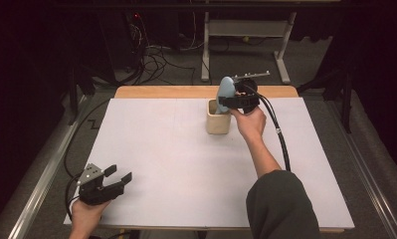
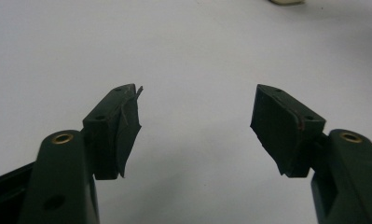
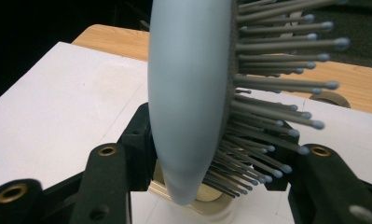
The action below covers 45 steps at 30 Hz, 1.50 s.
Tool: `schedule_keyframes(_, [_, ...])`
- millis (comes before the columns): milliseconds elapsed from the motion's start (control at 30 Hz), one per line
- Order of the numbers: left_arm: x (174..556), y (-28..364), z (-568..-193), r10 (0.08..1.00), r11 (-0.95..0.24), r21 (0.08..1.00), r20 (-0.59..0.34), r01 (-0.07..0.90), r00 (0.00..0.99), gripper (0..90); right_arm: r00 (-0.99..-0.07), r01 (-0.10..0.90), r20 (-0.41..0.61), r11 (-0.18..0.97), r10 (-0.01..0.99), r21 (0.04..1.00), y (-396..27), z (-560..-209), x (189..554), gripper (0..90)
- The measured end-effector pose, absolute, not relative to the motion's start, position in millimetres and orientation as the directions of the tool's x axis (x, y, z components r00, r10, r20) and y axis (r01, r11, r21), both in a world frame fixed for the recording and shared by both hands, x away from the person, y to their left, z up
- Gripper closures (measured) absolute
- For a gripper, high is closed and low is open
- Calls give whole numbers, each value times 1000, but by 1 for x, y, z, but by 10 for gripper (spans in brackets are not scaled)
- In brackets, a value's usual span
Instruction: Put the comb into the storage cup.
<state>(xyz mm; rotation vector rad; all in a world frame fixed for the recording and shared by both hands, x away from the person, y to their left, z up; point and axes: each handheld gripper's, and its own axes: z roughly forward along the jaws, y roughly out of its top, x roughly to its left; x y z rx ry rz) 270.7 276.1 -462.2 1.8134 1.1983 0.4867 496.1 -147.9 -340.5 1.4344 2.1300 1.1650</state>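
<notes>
A light blue hairbrush (image 1: 226,88) with grey bristles stands upright, its lower end down inside a beige cup (image 1: 218,124) at the far middle of the white table. My right gripper (image 1: 227,101) is shut on the brush's head. In the right gripper view one jaw lies against the smooth back of the hairbrush (image 3: 188,93) and the other against the bristles, with the cup's rim (image 3: 211,205) just below. My left gripper (image 1: 119,174) rests at the near left corner, open. In its own view the left gripper (image 2: 195,126) has only bare white surface between its jaws.
The white sheet (image 1: 186,164) covers a wooden table whose far edge (image 1: 161,91) shows behind the cup. Beyond it stand a metal desk frame (image 1: 246,30) and floor cables (image 1: 156,59). My right gripper's cable (image 1: 280,134) trails over the table's right side.
</notes>
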Motion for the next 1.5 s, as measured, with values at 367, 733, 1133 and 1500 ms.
schedule_keyframes(367, [271, 276, -463, 879, -145, 832, -140, 535, 455, 330, -409, 622, 204, 109, 889, 775, -165, -346, 495, 454])
schedule_keyframes(733, [270, 277, -462, 880, -143, 834, -140, 533, 455, 329, -406, 632, 201, 115, 892, 766, -172, -349, 493, 394])
schedule_keyframes(1133, [270, 276, -462, 880, -145, 832, -138, 535, 455, 329, -438, 592, 165, 145, 884, 793, -179, -349, 488, 282])
schedule_keyframes(1500, [270, 276, -462, 881, -144, 833, -138, 534, 453, 329, -451, 556, 155, 141, 879, 819, -186, -345, 480, 281])
